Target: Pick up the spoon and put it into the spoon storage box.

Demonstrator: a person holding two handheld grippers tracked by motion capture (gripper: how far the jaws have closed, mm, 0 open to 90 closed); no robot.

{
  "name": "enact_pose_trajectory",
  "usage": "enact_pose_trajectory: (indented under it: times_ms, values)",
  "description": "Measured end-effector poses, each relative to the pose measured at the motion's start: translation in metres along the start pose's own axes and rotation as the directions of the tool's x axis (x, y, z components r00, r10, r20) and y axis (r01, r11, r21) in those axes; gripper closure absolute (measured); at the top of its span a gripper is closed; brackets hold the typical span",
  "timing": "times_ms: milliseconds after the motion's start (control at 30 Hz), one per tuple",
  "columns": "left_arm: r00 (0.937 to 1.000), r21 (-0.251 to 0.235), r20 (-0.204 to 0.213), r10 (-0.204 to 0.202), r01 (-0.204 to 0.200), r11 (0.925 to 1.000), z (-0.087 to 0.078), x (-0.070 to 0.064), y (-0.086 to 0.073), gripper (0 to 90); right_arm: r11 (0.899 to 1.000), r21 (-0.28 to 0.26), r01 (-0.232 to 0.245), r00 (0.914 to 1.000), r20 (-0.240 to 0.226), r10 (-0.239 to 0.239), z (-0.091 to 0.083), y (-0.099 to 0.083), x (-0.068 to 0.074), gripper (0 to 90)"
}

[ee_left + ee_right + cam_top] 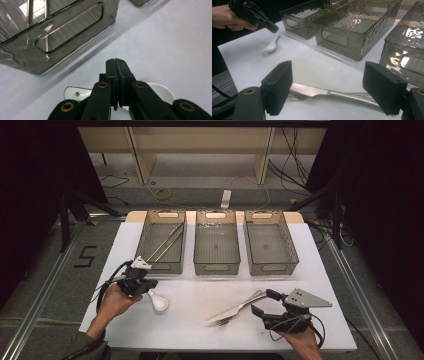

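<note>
A white ceramic spoon [159, 301] lies on the white table at the left. My left gripper [150, 284] hovers just above its handle end, shut with nothing between the jaws. In the left gripper view the spoon [160, 91] shows beneath the closed gripper [117, 63]. A metal fork and knife [236, 310] lie together right of centre. My right gripper [264, 303] is open at their handle end. In the right gripper view the metal handles [332, 94] run across between the spread pads [278, 85], low on the table.
Three grey see-through bins stand in a row at the back: the left bin [161, 265] holds metal chopsticks [167, 242]; the middle bin [216, 266] and right bin [272, 265] look empty. The table's front edge [210, 347] is close to both hands.
</note>
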State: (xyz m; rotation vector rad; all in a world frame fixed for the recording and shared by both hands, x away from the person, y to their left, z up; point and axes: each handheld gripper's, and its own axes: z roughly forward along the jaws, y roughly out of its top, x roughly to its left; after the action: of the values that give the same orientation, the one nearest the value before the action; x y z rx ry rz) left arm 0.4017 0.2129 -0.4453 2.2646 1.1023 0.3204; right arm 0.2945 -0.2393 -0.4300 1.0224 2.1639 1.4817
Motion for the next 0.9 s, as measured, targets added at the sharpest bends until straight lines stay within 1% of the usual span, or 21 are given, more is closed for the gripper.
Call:
enact_pose_trajectory:
  times_ms: [67,233,400,433,533,667,767,900]
  values:
    - [0.9999,0.019,-0.008,-0.009,0.01,0.9998,0.003,0.003,0.0,89.0,1.0,-0.001,0.003,1.0,-0.001,-0.003,0.001,0.0,0.001,24.9]
    - [0.9991,0.038,-0.017,-0.039,0.039,0.9985,0.012,0.014,-0.001,89.1,1.0,0.006,0.006,1.0,-0.005,-0.006,0.002,0.0,0.001,25.0]
    - [0.9979,0.084,-0.024,-0.061,0.062,0.9945,0.022,0.023,-0.003,89.2,1.0,0.006,0.002,1.0,-0.003,-0.002,0.001,0.0,0.001,25.0]
    - [0.9979,0.091,-0.027,-0.059,0.062,0.994,0.022,0.024,-0.003,89.2,1.0,0.006,0.006,1.0,-0.004,-0.006,0.001,0.0,0.001,24.9]
    - [0.9968,0.105,-0.031,-0.074,0.077,0.9915,0.025,0.029,-0.004,89.2,1.0,0.007,0.005,1.0,-0.003,-0.005,0.001,0.0,0.001,25.0]
    - [0.9964,0.127,-0.031,-0.079,0.082,0.9885,0.025,0.03,-0.004,89.2,1.0,0.005,0.004,1.0,-0.002,-0.004,0.001,0.0,0.001,25.0]
    - [0.996,0.151,-0.04,-0.08,0.085,0.9849,0.024,0.03,-0.005,89.2,1.0,0.005,0.005,1.0,-0.001,-0.005,0.001,0.0,0.001,25.0]
    - [0.994,0.194,-0.058,-0.093,0.103,0.9757,0.018,0.031,-0.01,89.2,1.0,0.002,0.006,1.0,0.002,-0.006,0.001,0.0,0.001,25.0]
